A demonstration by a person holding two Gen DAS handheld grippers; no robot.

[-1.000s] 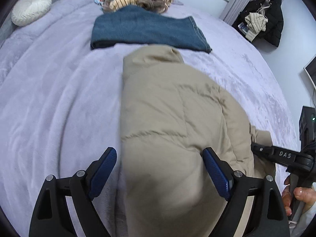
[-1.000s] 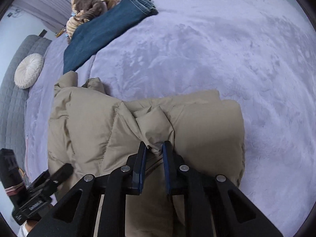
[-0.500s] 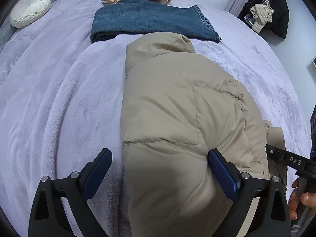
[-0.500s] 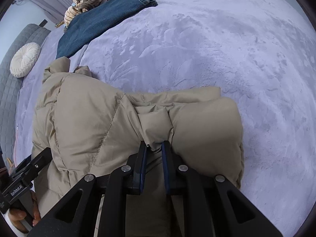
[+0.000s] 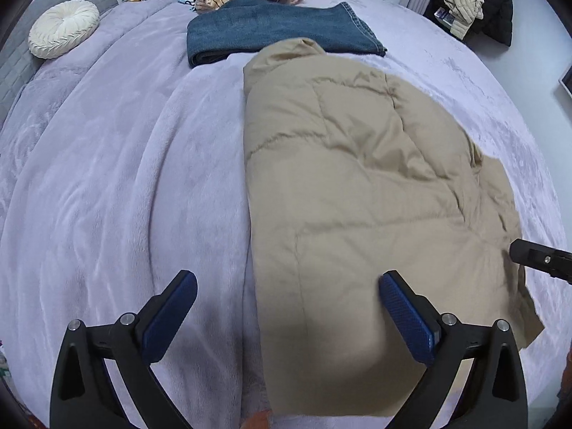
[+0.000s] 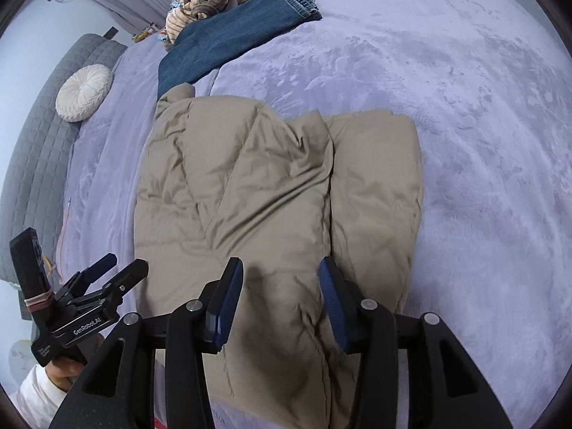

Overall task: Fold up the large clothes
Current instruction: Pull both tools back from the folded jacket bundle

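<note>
A folded beige quilted puffer jacket (image 5: 357, 193) is laid across the centre of a bed covered in a lilac plush blanket (image 5: 107, 186). Folded blue denim jeans (image 5: 279, 30) are seen just beyond it, toward the upper frame, beside a round cream cushion (image 5: 62, 28) at upper left. The left hand-held gripper (image 5: 286, 316) is spread wide above the jacket's edge, gripping nothing. The right hand-held gripper (image 6: 280, 302) has just been opening; its 2 blue pads are parted over the jacket fabric, released.
</note>
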